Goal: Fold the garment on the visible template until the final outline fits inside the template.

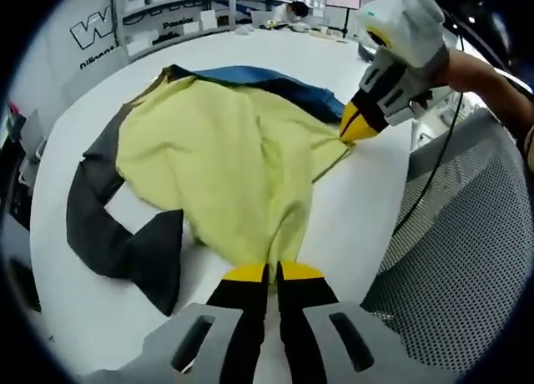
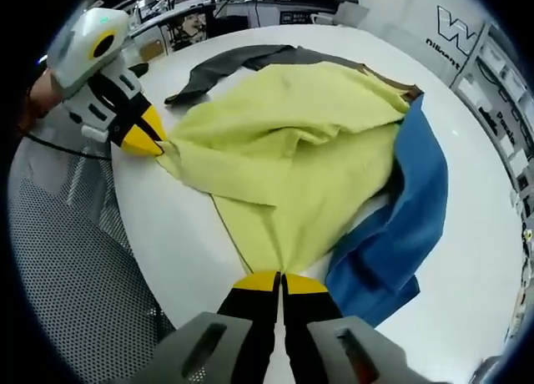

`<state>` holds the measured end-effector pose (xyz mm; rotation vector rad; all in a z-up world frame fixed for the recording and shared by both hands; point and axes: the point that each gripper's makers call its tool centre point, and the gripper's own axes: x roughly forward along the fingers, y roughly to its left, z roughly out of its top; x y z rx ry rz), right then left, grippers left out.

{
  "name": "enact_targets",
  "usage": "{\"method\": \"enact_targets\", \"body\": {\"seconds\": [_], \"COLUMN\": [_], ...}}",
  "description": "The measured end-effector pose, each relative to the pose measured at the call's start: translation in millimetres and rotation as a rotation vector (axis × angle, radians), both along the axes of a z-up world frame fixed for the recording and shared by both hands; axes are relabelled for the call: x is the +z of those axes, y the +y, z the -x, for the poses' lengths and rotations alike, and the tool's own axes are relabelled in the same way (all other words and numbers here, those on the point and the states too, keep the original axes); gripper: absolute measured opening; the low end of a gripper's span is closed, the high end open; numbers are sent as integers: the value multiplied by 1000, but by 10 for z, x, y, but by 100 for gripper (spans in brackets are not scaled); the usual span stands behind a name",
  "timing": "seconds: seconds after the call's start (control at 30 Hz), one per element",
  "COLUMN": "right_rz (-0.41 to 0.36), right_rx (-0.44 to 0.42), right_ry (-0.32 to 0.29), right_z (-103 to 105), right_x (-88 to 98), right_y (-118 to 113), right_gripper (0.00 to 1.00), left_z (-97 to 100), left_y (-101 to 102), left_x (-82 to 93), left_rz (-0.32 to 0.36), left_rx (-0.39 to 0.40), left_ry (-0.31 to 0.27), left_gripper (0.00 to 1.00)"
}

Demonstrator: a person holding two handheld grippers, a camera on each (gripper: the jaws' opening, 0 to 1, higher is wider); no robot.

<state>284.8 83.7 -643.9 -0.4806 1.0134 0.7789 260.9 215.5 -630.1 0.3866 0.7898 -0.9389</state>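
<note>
I see the garment [image 1: 225, 167] mid-frame on the white table [image 1: 359, 225]: rumpled yellow body, one dark grey sleeve, one blue. My left gripper [image 1: 274, 273] and right gripper [image 2: 280, 282] each pinch its yellow hem, jaws closed.

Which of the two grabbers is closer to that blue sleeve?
Right. The right gripper pinches yellow cloth right beside the blue sleeve; the left gripper holds the yellow hem nearer the grey sleeve.

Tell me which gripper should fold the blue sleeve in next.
Right. The right gripper grips the yellow body beside the blue sleeve; the left gripper sits by the grey sleeve. It would have to release first.
</note>
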Motion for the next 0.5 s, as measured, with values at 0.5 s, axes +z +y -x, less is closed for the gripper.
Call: {"method": "enact_targets", "body": {"seconds": [0.5], "right_rz": [10], "right_rx": [5], "right_ry": [-3], "right_z": [-4], "right_x": [0], "right_y": [-3], "right_gripper": [0], "left_z": [43], "left_y": [-30], "left_x": [-78], "left_rz": [-51], "left_rx": [-33], "left_ry": [6], "left_gripper": [0]}}
